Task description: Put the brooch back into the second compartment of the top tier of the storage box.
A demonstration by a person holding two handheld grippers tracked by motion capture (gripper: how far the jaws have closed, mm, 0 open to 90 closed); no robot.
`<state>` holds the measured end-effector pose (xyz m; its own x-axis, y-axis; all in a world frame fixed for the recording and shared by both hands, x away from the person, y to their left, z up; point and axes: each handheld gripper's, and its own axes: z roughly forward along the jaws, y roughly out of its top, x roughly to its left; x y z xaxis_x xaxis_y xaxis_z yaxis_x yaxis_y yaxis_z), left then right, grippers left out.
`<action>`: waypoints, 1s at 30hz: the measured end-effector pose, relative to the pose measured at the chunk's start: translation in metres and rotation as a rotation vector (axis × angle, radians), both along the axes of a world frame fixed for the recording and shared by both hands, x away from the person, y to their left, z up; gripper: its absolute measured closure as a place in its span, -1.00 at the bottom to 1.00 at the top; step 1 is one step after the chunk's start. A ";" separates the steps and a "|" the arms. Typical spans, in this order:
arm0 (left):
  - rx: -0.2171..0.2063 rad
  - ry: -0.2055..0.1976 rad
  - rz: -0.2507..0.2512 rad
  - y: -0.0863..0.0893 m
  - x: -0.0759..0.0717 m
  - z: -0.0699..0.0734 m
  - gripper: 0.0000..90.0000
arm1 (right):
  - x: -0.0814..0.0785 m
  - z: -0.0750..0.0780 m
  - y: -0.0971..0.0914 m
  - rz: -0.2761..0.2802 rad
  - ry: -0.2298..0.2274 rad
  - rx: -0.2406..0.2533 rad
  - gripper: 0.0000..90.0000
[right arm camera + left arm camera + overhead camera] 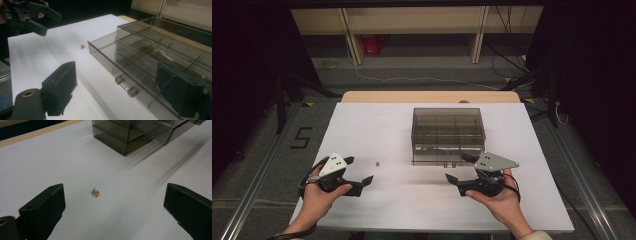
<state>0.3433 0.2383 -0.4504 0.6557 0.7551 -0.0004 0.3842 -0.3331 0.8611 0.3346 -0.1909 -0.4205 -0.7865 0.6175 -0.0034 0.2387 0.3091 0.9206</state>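
Observation:
A tiny gold-coloured part (377, 163) lies on the white table top (377, 125), left of a smoky clear drawer box (447, 125). Its lowest drawer (140, 75) is pulled partly out, showing empty-looking compartments and a bar handle (126, 86). My left gripper (358, 170) is open just left of the gold part (95, 192), which lies on the table between and ahead of its jaws (113, 195). My right gripper (457, 167) is open in front of the drawer, its jaws either side of the handle (116, 72), touching nothing. The left gripper (51, 25) hovers beyond the gold part (82, 46).
The box (135, 132) stands at the middle of the table, toward the far side. Beyond the table's wooden far edge (432, 96) are floor, cables and shelf legs. Dark curtains flank both sides.

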 end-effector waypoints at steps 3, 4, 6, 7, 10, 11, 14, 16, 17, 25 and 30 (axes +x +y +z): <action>-0.004 0.002 0.007 0.000 0.000 0.000 -0.88 | -0.001 0.000 -0.001 -0.001 -0.001 0.003 -0.59; -0.004 0.004 0.008 0.000 0.000 0.000 -0.89 | -0.001 -0.001 -0.001 -0.001 0.000 0.002 -0.59; -0.005 0.004 0.011 0.000 0.000 -0.001 -0.89 | -0.003 -0.001 -0.003 -0.001 0.004 0.002 -0.60; -0.001 0.004 0.011 0.001 0.000 -0.001 -0.88 | -0.003 -0.001 -0.003 -0.001 0.005 0.003 -0.60; 0.001 0.001 0.017 0.001 -0.001 0.000 -0.89 | -0.003 -0.001 -0.004 -0.001 -0.001 0.008 -0.60; -0.001 -0.001 0.019 0.001 -0.001 0.001 -0.89 | -0.003 -0.001 -0.004 -0.002 -0.003 0.005 -0.60; 0.003 0.001 0.026 0.000 0.000 0.001 -0.87 | -0.003 -0.001 -0.005 -0.004 -0.001 0.009 -0.60; 0.004 0.003 0.028 -0.001 0.001 0.000 -0.86 | -0.004 -0.001 -0.005 -0.004 -0.003 0.009 -0.60; 0.005 0.006 0.026 -0.001 0.001 0.000 -0.86 | -0.004 -0.001 -0.005 -0.002 -0.002 0.009 -0.60; 0.037 0.041 0.086 -0.008 0.011 -0.002 -0.75 | -0.005 -0.002 -0.004 0.004 0.003 0.003 -0.60; 0.074 0.100 0.129 -0.013 0.025 -0.006 -0.59 | -0.005 -0.003 -0.003 0.007 0.002 -0.006 -0.60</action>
